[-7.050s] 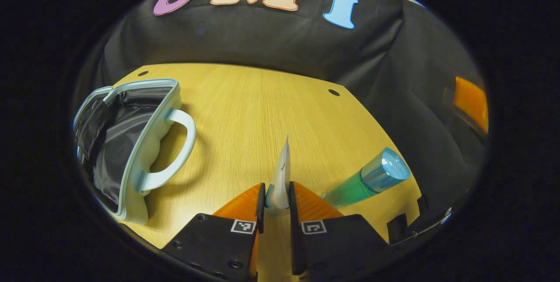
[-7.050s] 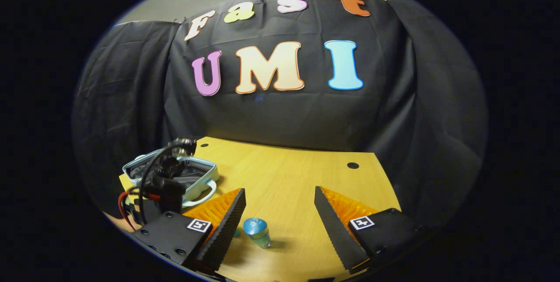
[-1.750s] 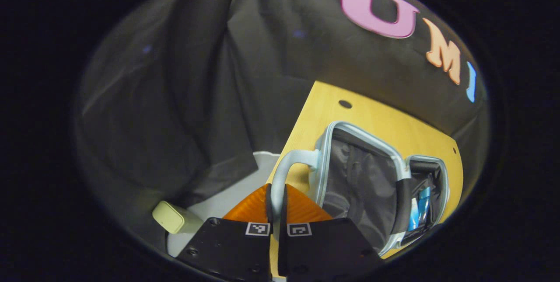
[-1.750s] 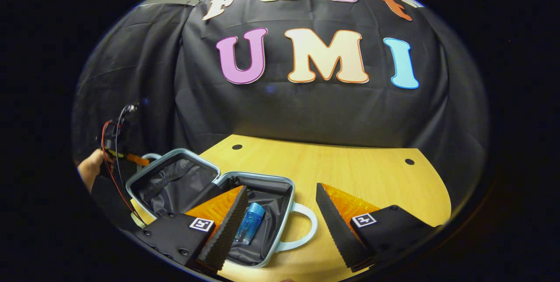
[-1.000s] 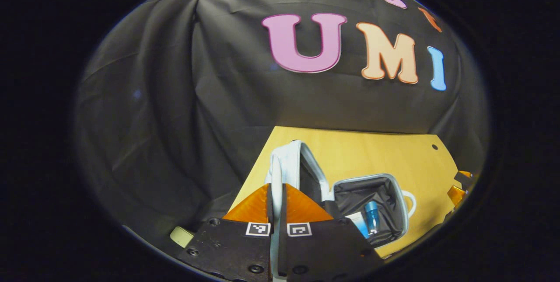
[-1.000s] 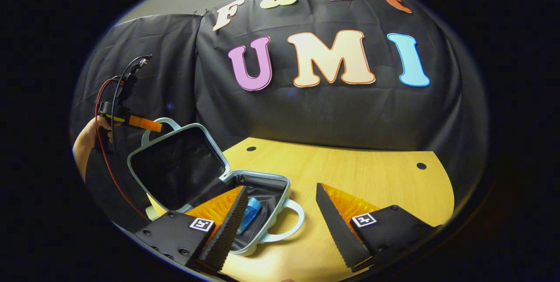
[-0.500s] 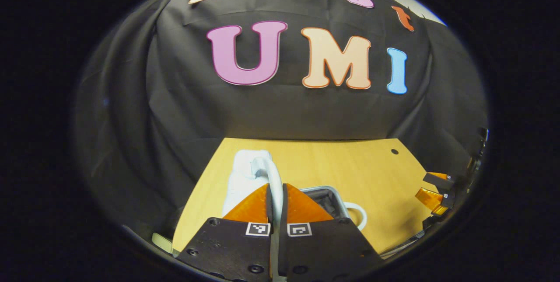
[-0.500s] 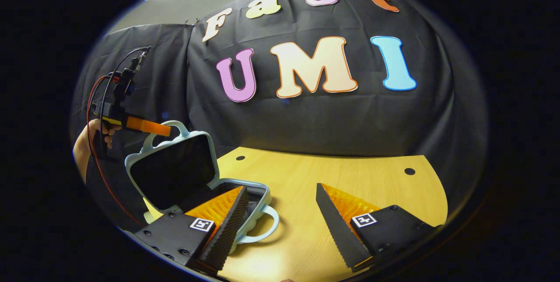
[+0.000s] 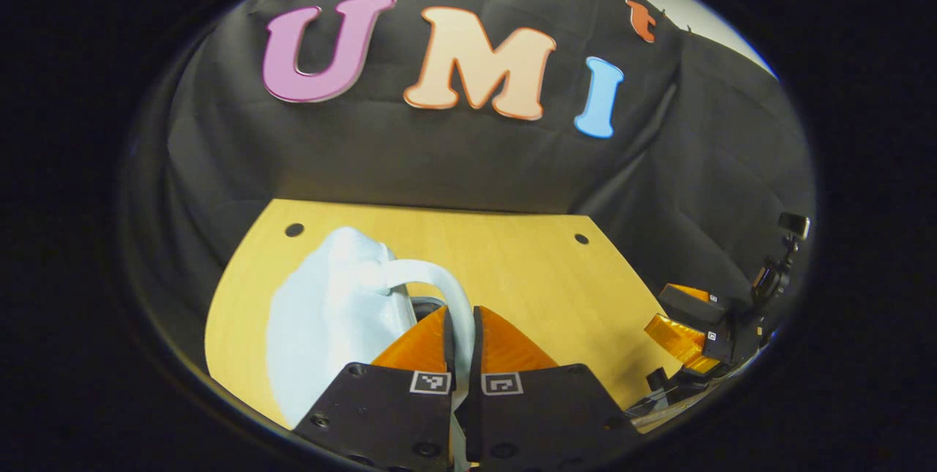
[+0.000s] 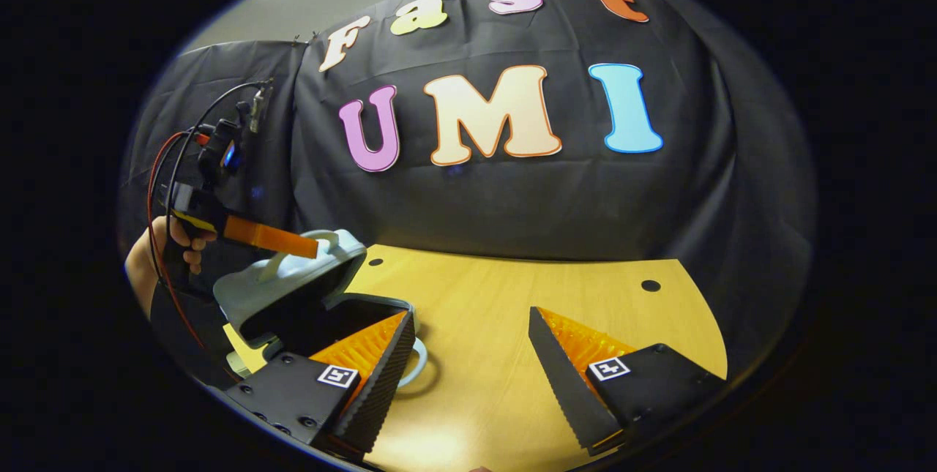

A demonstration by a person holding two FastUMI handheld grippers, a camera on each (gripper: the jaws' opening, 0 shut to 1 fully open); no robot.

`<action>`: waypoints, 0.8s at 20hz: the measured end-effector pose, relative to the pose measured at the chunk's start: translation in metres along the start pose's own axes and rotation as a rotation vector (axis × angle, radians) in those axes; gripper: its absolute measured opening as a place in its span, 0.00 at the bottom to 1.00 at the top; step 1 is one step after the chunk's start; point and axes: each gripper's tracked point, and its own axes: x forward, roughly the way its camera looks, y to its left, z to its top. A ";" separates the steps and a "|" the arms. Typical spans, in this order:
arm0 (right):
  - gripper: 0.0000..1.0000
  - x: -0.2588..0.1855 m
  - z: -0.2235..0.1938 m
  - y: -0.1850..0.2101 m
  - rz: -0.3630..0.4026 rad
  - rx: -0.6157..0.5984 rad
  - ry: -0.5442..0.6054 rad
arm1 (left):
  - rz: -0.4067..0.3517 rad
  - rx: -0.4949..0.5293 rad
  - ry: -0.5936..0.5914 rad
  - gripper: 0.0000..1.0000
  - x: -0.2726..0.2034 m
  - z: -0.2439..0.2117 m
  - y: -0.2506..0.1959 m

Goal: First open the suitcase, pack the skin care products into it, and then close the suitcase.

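On the table (image 10: 512, 326), the left gripper (image 9: 462, 329), clamped on the lid handle (image 9: 439, 285), has the suitcase (image 10: 293, 289) half closed; the right gripper (image 10: 468, 355) hangs apart.

The suitcase (image 9: 322, 318) has a smooth, pale hard-plastic shell with a soft sheen, and its looped handle (image 9: 439, 293) looks like the same plastic. Its lining (image 10: 307, 315) seems dark matt cloth. The table (image 10: 512, 311) is light wood-grain laminate, smooth and faintly glossy. The booth wall (image 10: 512, 194) is matt black cloth, creased.
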 end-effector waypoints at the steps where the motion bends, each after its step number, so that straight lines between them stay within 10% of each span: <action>1: 0.98 -0.004 0.000 -0.006 -0.011 -0.002 0.000 | -0.010 0.016 0.024 0.01 0.010 -0.006 -0.009; 16: 0.98 -0.041 -0.005 -0.076 -0.101 0.022 0.009 | 0.034 0.057 0.261 0.10 0.100 -0.120 -0.022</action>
